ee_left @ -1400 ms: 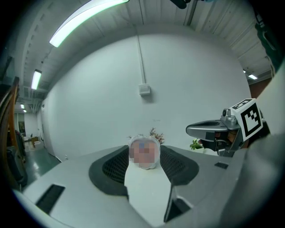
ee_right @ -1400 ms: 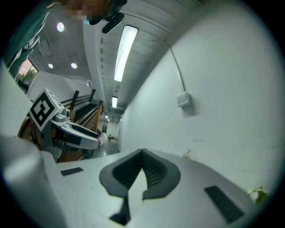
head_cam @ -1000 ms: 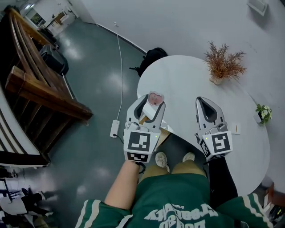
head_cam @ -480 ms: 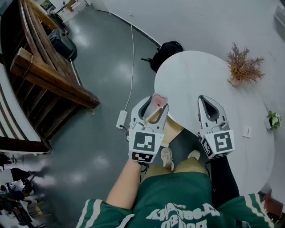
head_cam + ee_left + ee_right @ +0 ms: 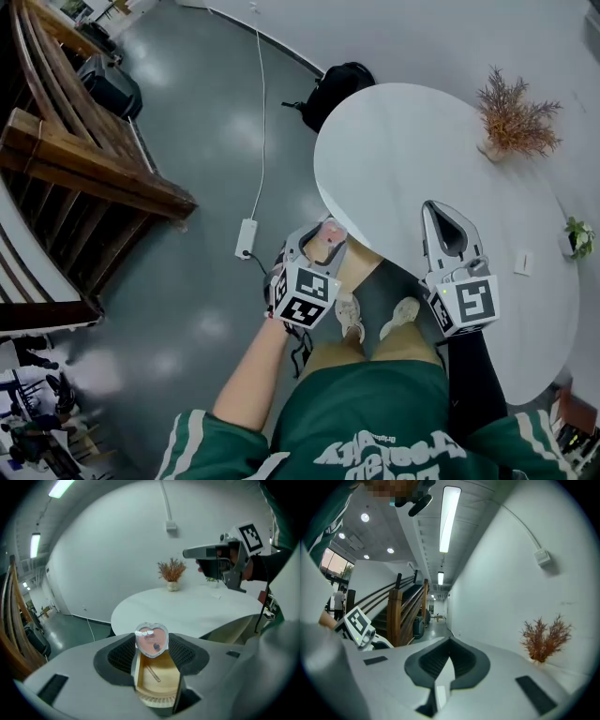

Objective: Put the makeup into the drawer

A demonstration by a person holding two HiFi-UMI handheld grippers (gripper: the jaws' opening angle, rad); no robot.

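My left gripper is shut on a pink heart-shaped makeup case, which stands upright between its jaws. In the left gripper view the makeup case hangs just above the open wooden drawer, and a thin stick lies inside the drawer. That drawer juts out from under the near edge of the round white table. My right gripper hovers over the table's front edge, jaws shut with nothing in them. Seen in its own view, the right gripper points level past the table.
A dried plant in a pot, a small green plant and a white card stand on the table. On the floor lie a black backpack and a power strip. A wooden staircase rises at the left.
My left gripper has dropped with the heart case from above the table's edge down to the open drawer, tilting downward. The right gripper has shifted slightly lower.
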